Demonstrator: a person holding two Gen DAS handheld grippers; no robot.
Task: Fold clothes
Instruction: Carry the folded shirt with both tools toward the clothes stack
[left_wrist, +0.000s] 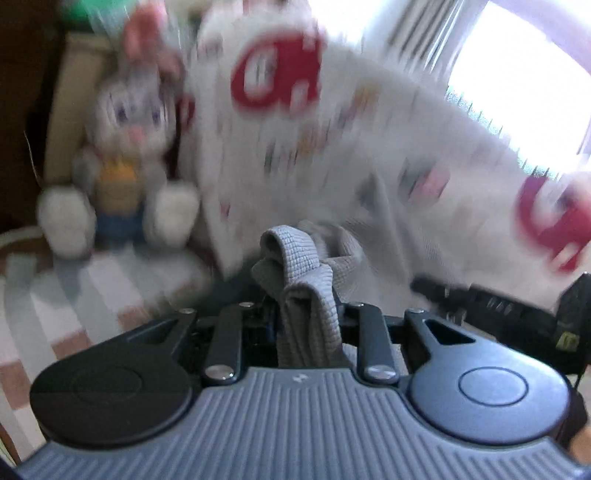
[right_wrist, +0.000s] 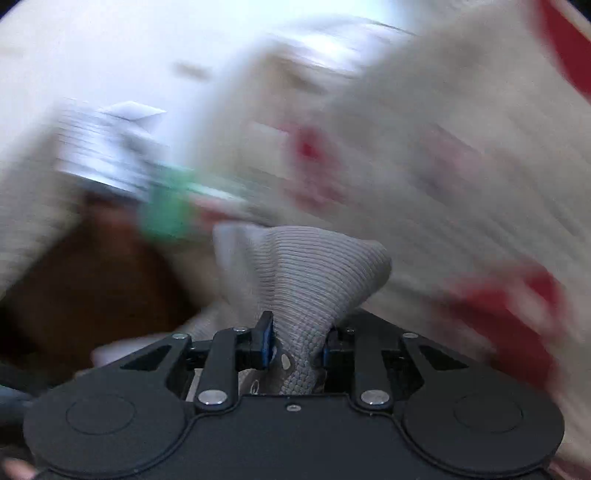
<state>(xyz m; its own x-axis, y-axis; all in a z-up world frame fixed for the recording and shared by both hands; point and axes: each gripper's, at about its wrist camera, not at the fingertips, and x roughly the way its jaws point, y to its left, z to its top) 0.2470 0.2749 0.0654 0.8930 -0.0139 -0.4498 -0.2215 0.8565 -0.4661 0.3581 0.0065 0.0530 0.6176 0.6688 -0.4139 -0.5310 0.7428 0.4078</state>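
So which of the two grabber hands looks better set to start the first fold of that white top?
Probably neither alone. The left gripper and the right gripper are each clamped on a bunched ribbed edge of the white garment, which hangs spread between them. If pressed: right, since its blue pads visibly pinch the cloth.

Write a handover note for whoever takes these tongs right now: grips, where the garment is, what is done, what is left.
Left tongs: shut on a bunched grey ribbed edge of the garment.
Right tongs: shut on another ribbed edge of it.
The white garment with red prints hangs lifted and spread between both; pictures are blurred.
A plush rabbit sits behind on the striped cover.
Done: both grips taken, garment raised. Left: no fold visible yet; lay it flat and fold.
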